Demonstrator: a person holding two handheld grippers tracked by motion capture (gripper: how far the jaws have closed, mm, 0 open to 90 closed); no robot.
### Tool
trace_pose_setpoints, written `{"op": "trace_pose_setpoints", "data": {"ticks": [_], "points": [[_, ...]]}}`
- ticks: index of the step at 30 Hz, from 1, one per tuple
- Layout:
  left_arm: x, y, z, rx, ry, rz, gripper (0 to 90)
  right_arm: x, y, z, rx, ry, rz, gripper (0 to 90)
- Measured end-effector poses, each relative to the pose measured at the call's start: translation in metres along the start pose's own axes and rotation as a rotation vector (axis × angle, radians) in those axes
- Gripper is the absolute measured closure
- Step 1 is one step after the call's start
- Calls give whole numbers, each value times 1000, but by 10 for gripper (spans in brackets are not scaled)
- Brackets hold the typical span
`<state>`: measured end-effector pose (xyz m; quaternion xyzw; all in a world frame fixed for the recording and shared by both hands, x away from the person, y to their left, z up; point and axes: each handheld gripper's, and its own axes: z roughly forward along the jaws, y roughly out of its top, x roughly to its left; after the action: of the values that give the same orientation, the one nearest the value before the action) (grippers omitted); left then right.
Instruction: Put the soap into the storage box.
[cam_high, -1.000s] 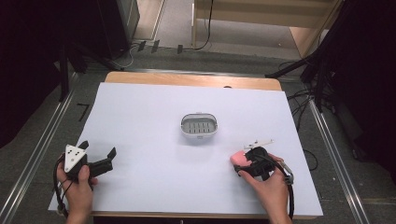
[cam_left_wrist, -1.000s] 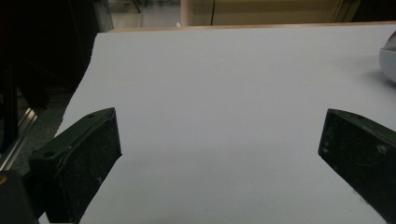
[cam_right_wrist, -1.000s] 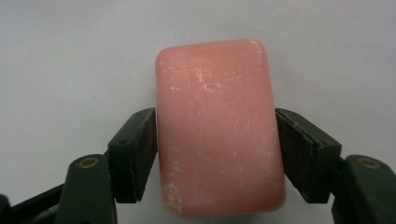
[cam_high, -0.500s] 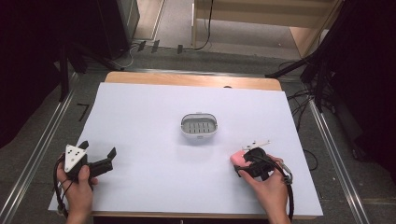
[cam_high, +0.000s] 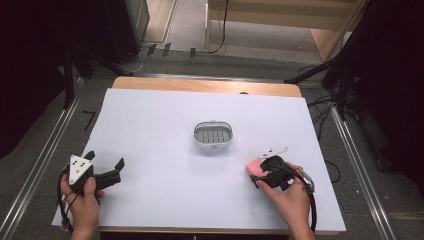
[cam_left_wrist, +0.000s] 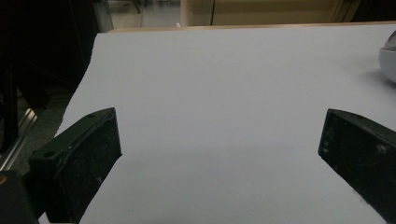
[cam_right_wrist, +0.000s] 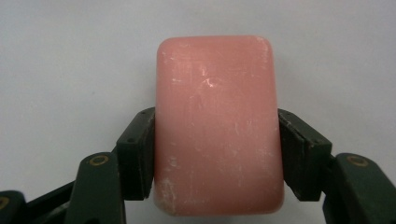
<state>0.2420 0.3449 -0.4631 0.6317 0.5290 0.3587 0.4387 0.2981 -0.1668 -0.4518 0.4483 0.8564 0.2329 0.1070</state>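
Here the right tool (cam_right_wrist: 217, 154) clamps a scuffed, waxy pink soap bar (cam_right_wrist: 217, 126) with rounded corners.

High view sits above the near edge, looking forward and down over the whole counter (cam_high: 165, 125). Left gripper view skims low across it, sharing the soap dish (cam_left_wrist: 388, 63). Right gripper view looks close on the pink soap (cam_right_wrist: 217, 121).

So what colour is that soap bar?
Pink; the rounded pink soap bar shows best in the right gripper view.
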Motion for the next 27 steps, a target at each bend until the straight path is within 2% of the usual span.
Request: {"op": "trace_pose_setpoints", "data": {"ticks": [13,14,23,27], "points": [[0,0,0,0,-1,-3,0,-7,13,-3,-33,26,-38,385],[0,0,0,0,0,-3,0,-8,15,-4,-36,29,-56,385],[0,0,0,0,0,-3,0,-11,26,-9,-64,43,-92,385],[0,0,0,0,-1,-4,0,-12,32,-10,-71,64,-108,385]]}}
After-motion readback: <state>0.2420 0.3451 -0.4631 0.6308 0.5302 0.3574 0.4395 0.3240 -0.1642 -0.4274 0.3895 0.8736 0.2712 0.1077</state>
